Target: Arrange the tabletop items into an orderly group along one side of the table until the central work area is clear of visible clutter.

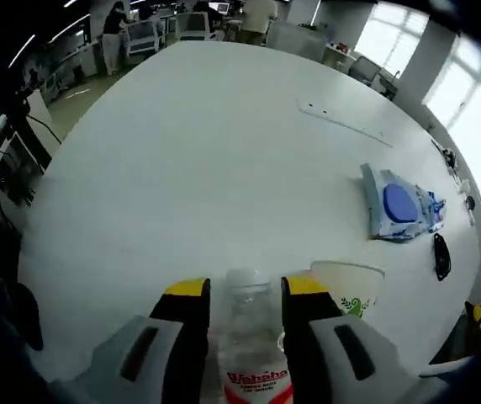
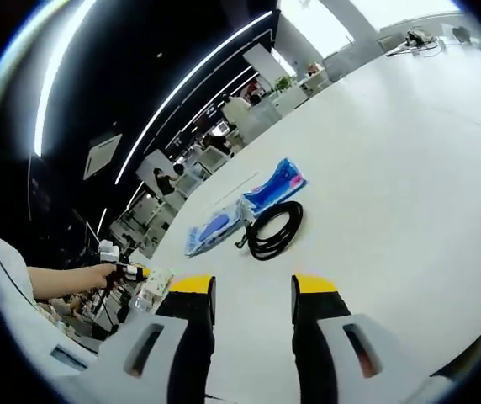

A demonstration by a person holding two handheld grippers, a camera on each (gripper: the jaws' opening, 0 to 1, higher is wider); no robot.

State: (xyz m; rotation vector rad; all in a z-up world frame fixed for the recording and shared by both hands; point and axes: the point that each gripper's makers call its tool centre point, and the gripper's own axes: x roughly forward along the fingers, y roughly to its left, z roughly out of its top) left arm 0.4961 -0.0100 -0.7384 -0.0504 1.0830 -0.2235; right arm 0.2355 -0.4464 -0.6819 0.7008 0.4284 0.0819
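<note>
Between left gripper (image 1: pixel 245 295) fingers: water bottle (image 1: pixel 250 345)

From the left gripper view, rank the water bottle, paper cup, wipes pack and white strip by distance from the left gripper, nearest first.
1. Water bottle, between the left gripper's jaws.
2. Paper cup, just right.
3. Wipes pack, farther right.
4. White strip, far side.

A large white table (image 1: pixel 198 168) filled most of the left gripper view. On it, at right, lay a blue-and-white pack (image 1: pixel 398 206), a small dark object (image 1: pixel 441 256) below it, and a thin white strip (image 1: pixel 346 123) toward the upper right. A paper cup (image 1: pixel 348 284) stood at lower centre, beside a bottle (image 1: pixel 251 337). In the right gripper view, a coiled black cable (image 2: pixel 274 229) lay mid-frame, touching two blue packs (image 2: pixel 249 206).
</note>
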